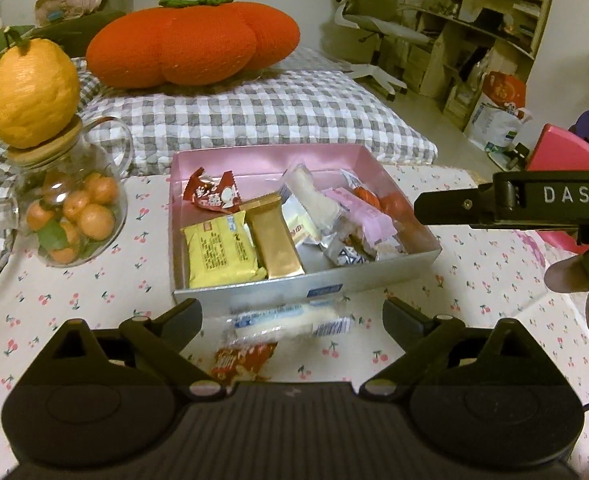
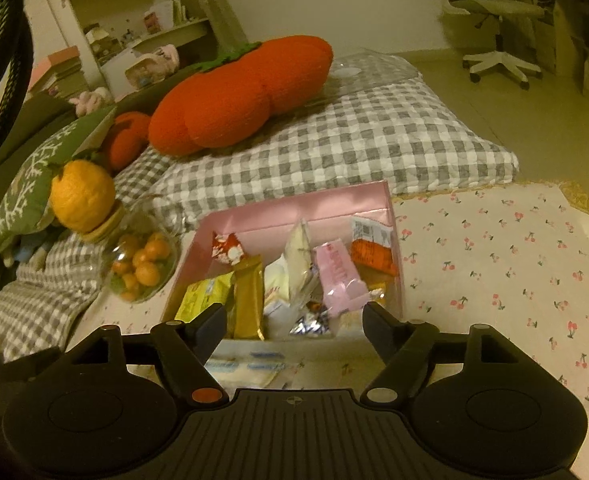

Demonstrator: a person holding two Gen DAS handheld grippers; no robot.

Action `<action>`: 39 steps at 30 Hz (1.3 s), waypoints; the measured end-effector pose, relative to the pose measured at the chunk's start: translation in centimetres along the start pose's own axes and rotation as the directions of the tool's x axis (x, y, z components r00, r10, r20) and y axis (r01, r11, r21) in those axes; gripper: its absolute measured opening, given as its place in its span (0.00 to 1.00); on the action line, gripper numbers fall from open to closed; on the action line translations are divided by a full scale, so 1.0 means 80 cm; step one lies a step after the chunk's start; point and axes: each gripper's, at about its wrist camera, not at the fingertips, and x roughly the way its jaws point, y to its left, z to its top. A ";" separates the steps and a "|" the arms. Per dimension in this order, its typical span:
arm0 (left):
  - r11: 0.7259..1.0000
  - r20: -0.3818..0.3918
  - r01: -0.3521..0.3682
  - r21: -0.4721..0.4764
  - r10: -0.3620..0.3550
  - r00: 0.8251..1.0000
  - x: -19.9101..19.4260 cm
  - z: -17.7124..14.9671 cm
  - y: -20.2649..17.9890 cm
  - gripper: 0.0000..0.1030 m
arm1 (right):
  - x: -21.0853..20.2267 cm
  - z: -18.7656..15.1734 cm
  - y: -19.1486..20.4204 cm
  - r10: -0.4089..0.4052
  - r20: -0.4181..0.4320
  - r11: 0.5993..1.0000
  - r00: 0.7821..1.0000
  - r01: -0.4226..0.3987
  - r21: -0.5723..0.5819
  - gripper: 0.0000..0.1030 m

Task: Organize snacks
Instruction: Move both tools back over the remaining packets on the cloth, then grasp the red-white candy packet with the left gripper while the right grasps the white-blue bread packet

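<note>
A silver box with a pink inside [image 1: 254, 294] [image 2: 294, 204] sits on the cherry-print cloth and holds several wrapped snacks: a yellow pack [image 1: 218, 256], a gold bar [image 1: 274, 240], a pink pack [image 1: 364, 214] and a red one [image 1: 214, 194]. My left gripper [image 1: 292, 316] is open just in front of the box, over a white-and-blue wrapped snack [image 1: 290, 320] and a red packet [image 1: 240, 362] lying on the cloth. My right gripper [image 2: 294, 320] is open and empty above the box's near edge; it also shows in the left wrist view [image 1: 510, 204].
A glass jar of small oranges [image 1: 70, 216] with an orange on its lid [image 1: 30, 92] stands left of the box. Behind are a grey checked cushion [image 1: 274, 112] and an orange pumpkin pillow [image 1: 194, 44]. A pink object [image 1: 566, 156] is at right.
</note>
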 end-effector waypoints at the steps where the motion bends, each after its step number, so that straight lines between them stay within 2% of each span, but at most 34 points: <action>1: 1.000 0.002 0.000 0.000 0.000 1.000 -0.002 -0.002 0.000 0.95 | -0.003 -0.003 0.003 0.004 0.003 1.000 1.000 -0.004 -0.002 0.75; 3: 1.000 0.011 0.000 -0.003 0.000 1.000 -0.007 -0.006 0.002 0.95 | -0.008 -0.010 0.005 0.016 0.008 1.000 1.000 -0.016 -0.002 0.79; 9: 0.999 0.033 -0.013 0.034 0.012 0.999 -0.016 -0.028 0.009 0.96 | -0.018 -0.033 0.005 0.050 0.023 0.999 0.999 -0.049 -0.009 0.79; 24: 0.994 0.013 -0.037 0.107 0.036 0.999 -0.016 -0.064 0.045 0.96 | -0.022 -0.073 -0.019 0.004 0.011 0.995 1.000 -0.003 -0.099 0.80; 30: 0.992 0.019 -0.038 0.123 0.036 0.999 -0.001 -0.069 0.048 0.95 | -0.010 -0.084 -0.018 -0.021 -0.014 0.992 1.000 0.019 -0.128 0.83; 36: 0.998 -0.019 -0.002 0.067 0.003 1.000 0.027 -0.065 0.050 0.81 | 0.008 -0.091 -0.007 -0.017 -0.037 0.989 0.999 0.011 -0.148 0.83; 39: 1.000 -0.026 0.006 0.027 -0.005 1.000 0.037 -0.061 0.051 0.67 | 0.019 -0.092 -0.001 -0.010 -0.051 0.988 0.999 0.002 -0.153 0.83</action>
